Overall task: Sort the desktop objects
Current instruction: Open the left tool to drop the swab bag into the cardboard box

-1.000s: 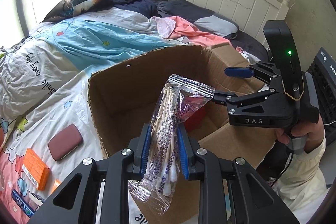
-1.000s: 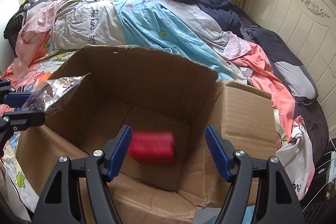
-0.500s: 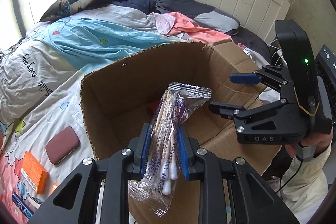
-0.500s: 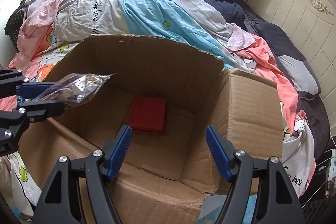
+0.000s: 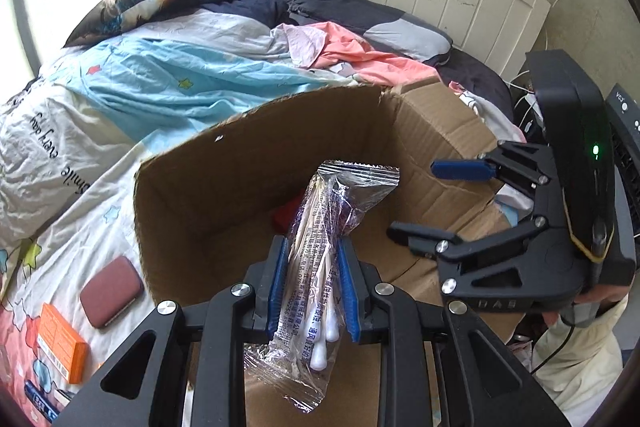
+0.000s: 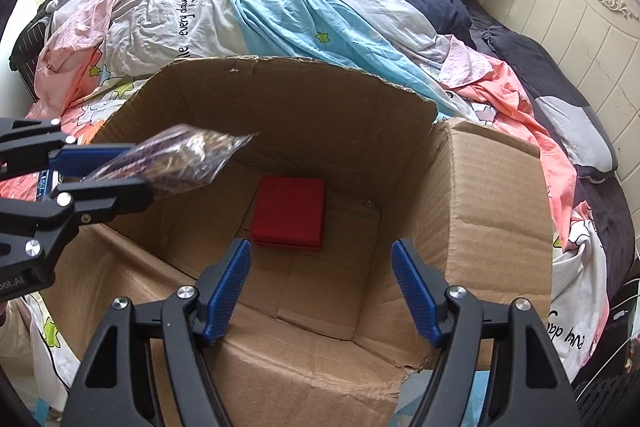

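Cotton-swab packet (image 5: 320, 259): clear plastic sleeve, wooden sticks with white tips, clamped between the blue pads (image 5: 277, 283) of the left gripper (image 5: 312, 287). Jaws closed tight on the packet's lower-middle section. Packet stands roughly upright; crimped top edge extends above the pads, loose bottom end hangs below them. Seen from the right wrist camera, the same packet (image 6: 188, 159) juts out from the left gripper (image 6: 96, 171) over the near-left rim of the cardboard box (image 6: 304, 123), above the box interior, not touching the walls.

Right gripper (image 6: 322, 287): jaws spread wide, nothing between them, held over the near edge of the box. Red box (image 6: 289, 211) lies flat on the box floor, beyond and between its fingertips, well apart from the packet.

On the bedsheet (image 5: 100, 211) left of the cardboard box: maroon case (image 5: 111, 291), orange carton (image 5: 62, 343).
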Demonstrator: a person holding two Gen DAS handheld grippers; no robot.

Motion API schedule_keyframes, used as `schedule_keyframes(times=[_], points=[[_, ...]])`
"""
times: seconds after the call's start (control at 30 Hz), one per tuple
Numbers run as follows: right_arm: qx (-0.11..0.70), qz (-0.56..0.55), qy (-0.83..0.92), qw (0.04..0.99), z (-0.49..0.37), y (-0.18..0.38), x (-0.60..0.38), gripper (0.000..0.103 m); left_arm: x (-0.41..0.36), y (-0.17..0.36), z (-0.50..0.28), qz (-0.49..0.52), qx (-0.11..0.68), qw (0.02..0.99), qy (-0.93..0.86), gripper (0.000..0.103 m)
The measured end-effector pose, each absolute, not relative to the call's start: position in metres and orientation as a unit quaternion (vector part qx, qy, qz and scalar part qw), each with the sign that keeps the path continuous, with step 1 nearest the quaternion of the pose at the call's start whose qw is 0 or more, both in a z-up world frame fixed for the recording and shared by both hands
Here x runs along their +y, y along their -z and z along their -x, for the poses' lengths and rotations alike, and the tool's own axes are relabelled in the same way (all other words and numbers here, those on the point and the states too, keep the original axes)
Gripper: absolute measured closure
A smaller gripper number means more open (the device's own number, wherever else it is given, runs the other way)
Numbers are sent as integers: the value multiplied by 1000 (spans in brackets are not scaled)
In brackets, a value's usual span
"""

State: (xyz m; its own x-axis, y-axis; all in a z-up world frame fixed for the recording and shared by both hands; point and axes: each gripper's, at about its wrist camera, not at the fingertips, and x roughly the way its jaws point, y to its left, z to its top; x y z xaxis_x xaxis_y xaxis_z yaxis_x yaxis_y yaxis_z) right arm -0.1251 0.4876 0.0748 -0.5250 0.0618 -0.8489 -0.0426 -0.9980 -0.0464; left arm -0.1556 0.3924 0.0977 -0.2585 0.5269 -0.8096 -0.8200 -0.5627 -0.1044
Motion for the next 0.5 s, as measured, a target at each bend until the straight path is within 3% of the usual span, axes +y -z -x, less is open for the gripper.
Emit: schedule_keyframes(times=[0.17, 0.27, 0.3, 0.33, 0.4, 0.43, 0.5], points=[[-10, 487, -873, 31, 126, -75, 487, 34, 400, -95, 156, 423, 183, 425, -779, 78], [-13, 488, -872, 32, 127, -74, 486, 34, 404, -93, 156, 420, 191, 417, -783, 70], [-13, 489, -872, 32, 127, -74, 486, 34, 406, -92, 156, 419, 193, 414, -784, 62], [-14, 489, -871, 31, 127, -73, 486, 34, 407, -91, 156, 419, 195, 412, -786, 46], [-18, 490, -871, 31, 126, -73, 486, 34, 410, -90, 156, 417, 200, 406, -788, 26], [-17, 489, -871, 31, 127, -73, 486, 34, 408, -89, 156, 416, 202, 401, -791, 18], [-17, 489, -872, 32, 127, -73, 487, 34, 404, -89, 156, 415, 204, 392, -795, 15]])
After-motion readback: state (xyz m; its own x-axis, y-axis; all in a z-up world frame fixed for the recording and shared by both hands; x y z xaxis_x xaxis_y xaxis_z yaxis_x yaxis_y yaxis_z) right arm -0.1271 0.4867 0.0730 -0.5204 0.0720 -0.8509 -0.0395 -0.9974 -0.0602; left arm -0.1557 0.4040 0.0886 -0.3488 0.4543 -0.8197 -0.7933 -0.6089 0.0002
